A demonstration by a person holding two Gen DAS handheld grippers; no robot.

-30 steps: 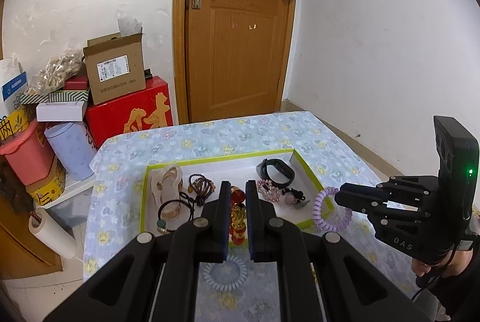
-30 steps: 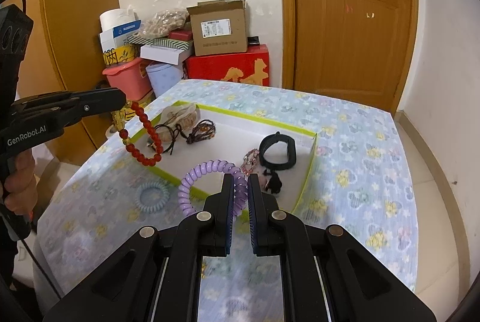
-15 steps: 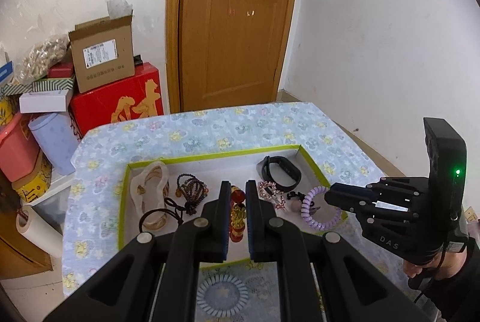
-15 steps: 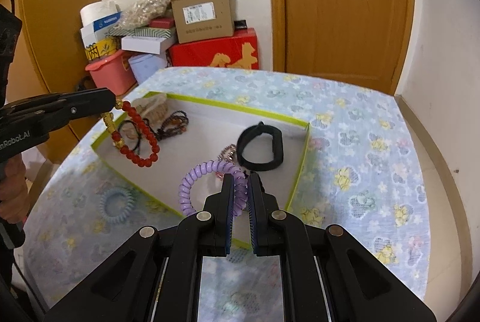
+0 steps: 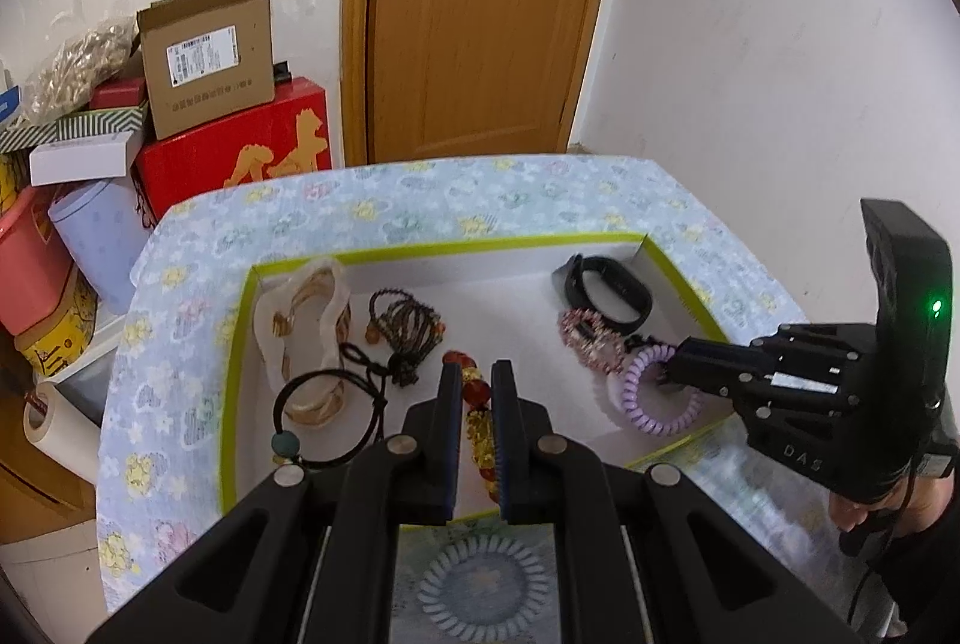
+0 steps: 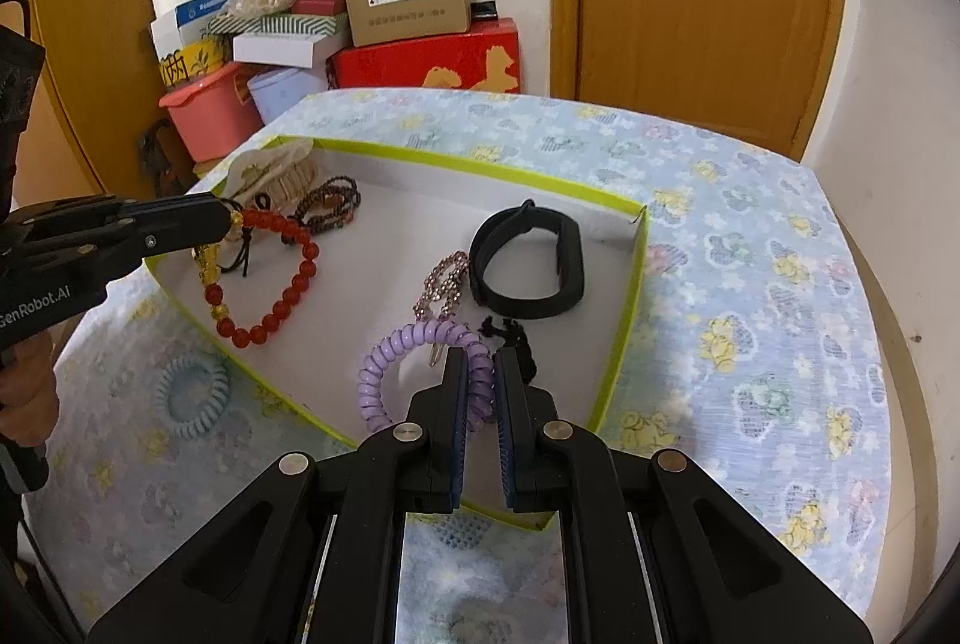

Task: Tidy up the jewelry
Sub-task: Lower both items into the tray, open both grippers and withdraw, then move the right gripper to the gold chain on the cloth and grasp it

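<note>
A white tray with a green rim (image 5: 456, 245) (image 6: 480, 167) sits on the flowered table. My left gripper (image 5: 477, 374) (image 6: 231, 218) is shut on a red and gold bead bracelet (image 5: 477, 407) (image 6: 282, 278), which hangs low over the tray's front left. My right gripper (image 6: 478, 356) (image 5: 669, 374) is shut on a purple spiral hair tie (image 6: 414, 362) (image 5: 651, 398), low over the tray's front right. A blue spiral hair tie (image 5: 483, 581) (image 6: 192, 395) lies on the cloth outside the tray.
In the tray lie a black wristband (image 5: 606, 293) (image 6: 528, 263), a pink beaded clip (image 5: 585, 341), dark bead strands (image 5: 405, 323), black cords (image 5: 327, 413) and pale bangles (image 5: 303, 320). Boxes and tubs (image 5: 204, 62) are stacked left of the table by the door.
Both grippers have moved forward and down over the tray. The red bracelet and the purple hair tie, first above the table's near side, now hang just over the tray floor.
</note>
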